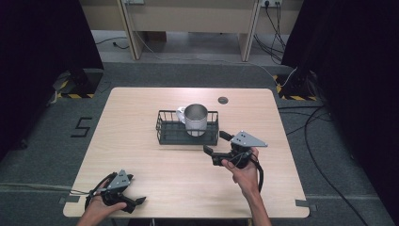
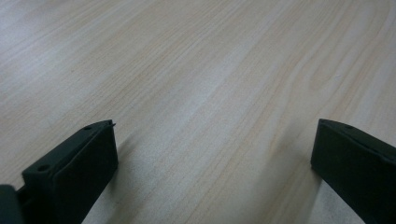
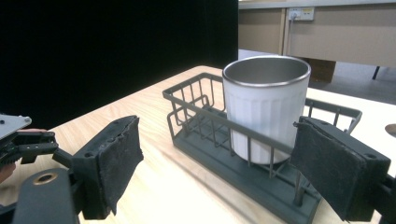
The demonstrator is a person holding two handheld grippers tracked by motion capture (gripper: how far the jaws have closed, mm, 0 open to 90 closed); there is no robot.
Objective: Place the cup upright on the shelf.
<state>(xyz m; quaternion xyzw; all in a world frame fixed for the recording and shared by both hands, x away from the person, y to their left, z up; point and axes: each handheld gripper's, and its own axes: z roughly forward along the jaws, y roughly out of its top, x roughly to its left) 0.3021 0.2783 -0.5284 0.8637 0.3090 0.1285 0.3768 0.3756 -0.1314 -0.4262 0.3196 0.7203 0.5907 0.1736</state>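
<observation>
High view: a pale wood-grain table (image 1: 141, 155) with rounded corners stands on grey carpet, a small dark round grommet (image 1: 223, 100) set near its far edge. Just past the middle sits a rack (image 1: 169, 132), a low oblong basket of dark wire with a solid floor. A mug (image 1: 195, 119) stands upright in the right half of it, white and ribbed outside, dull metal inside and at the rim, its handle turned left.

The right gripper (image 1: 215, 145) is held just near and right of the rack, apart from it, its jaws spread wide and pointing left toward the rack with nothing between them. The right hand (image 1: 242, 165) grips it from below, forearm running in from the near edge. From the right gripper view the jaw faces carry rough black felt-like pads (image 3: 122, 158), and the mug (image 3: 266, 105) shows between them behind the rack's (image 3: 196, 100) thin bars.

The left gripper (image 1: 136, 203) lies low at the near left corner of the table, well apart from the rack, the left hand (image 1: 96, 207) wrapped round its body. In the left gripper view its smooth black jaws stand far apart over bare wood (image 2: 196, 93), holding nothing.
</observation>
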